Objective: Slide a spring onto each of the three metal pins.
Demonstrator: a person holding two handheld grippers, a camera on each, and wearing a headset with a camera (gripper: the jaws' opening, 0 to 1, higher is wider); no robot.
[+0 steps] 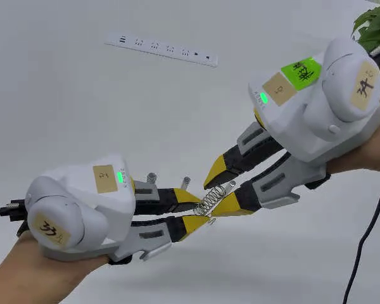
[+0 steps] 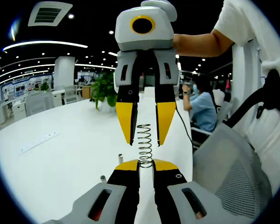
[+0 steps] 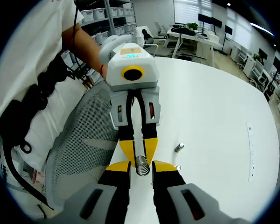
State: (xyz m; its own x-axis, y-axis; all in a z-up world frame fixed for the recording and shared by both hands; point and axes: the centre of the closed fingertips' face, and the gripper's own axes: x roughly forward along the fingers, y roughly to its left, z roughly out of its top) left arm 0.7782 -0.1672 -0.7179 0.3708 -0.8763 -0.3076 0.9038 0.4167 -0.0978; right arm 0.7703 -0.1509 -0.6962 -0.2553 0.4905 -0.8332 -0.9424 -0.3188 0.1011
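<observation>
A steel coil spring (image 1: 212,199) hangs in the air between the two grippers. My left gripper (image 1: 198,209) comes in from the lower left and is shut on one end of the spring (image 2: 145,143). Coming from the upper right, my right gripper (image 1: 223,189) has its yellow-tipped jaws spread to either side of the spring's other end (image 3: 141,164), with a gap on each side. Behind the left gripper, two short metal pins (image 1: 151,178) (image 1: 185,182) stand upright on the white table; they appear as pins (image 2: 121,156) (image 2: 103,178) and pins (image 3: 178,147).
A white power strip (image 1: 161,49) lies at the table's far side. A green plant (image 1: 375,26) stands at the top right, and a black cable (image 1: 366,237) runs down the right. A grey mesh chair (image 2: 233,172) is beside the table.
</observation>
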